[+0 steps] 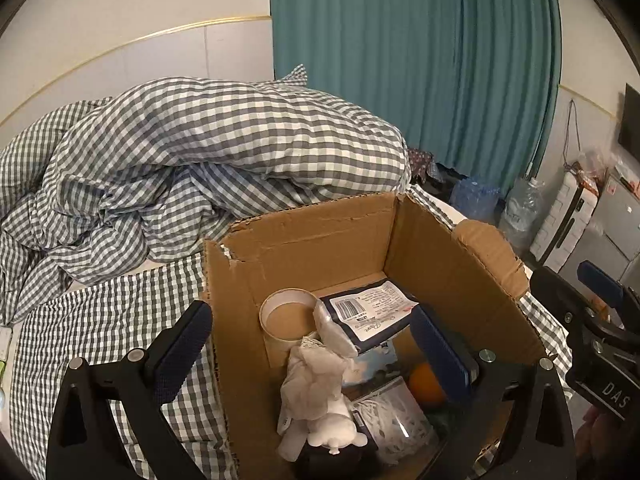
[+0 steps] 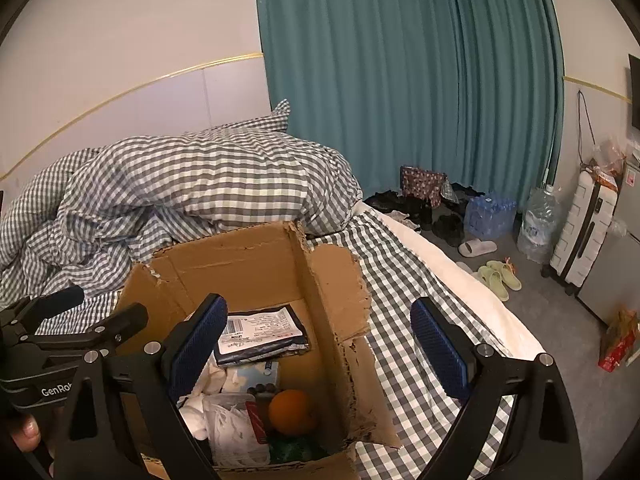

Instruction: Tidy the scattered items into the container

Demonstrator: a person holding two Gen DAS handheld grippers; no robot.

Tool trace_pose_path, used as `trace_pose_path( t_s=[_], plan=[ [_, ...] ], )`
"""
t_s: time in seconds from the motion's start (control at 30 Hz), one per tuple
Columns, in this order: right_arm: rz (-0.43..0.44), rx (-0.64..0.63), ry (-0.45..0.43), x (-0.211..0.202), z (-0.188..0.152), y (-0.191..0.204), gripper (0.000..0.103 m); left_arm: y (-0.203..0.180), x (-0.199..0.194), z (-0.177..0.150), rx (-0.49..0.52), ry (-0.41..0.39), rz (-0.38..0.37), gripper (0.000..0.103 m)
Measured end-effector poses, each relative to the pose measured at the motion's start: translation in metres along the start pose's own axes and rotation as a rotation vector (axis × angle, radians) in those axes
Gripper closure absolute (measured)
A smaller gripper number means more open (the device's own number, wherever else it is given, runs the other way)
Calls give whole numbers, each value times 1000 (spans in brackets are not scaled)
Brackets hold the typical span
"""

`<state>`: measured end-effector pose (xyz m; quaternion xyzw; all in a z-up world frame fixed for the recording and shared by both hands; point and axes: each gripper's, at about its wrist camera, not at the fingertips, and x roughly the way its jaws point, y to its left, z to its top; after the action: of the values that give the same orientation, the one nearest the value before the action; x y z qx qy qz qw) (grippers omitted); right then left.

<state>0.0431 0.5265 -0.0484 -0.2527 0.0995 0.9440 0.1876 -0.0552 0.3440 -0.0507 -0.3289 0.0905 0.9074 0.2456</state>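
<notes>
A: Release step, I judge: left hand-held gripper [image 1: 316,344] spread wide over brown cardboard box [image 1: 320,232], centre frame; white crumpled cloth [image 1: 316,384] lies inside, untouched.

B: Right hand-held gripper [image 2: 320,344] open, empty. Next: lift clear, seek stragglers on bed.

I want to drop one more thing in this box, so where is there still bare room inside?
Bare floor shows only at the back of the cardboard box, behind the tape roll and the dark packet. The near end is crowded: white cloth, orange, clear bag. The checked sheet right of the box is bare.
</notes>
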Motion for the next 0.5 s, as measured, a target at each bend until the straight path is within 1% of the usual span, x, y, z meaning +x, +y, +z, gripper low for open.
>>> trace_pose_path(
  t_s=[0.1, 0.3, 0.5],
  plan=[
    [-2, -2, -2, -4, 2, 4, 10, 5, -6, 0, -7, -8, 4, 1],
    [-9, -6, -23, -10, 7, 15, 0, 17, -20, 2, -20, -28, 15, 0],
    [13, -11, -31, -16, 10, 34, 0, 40, -39, 1, -42, -52, 35, 0]
  ],
)
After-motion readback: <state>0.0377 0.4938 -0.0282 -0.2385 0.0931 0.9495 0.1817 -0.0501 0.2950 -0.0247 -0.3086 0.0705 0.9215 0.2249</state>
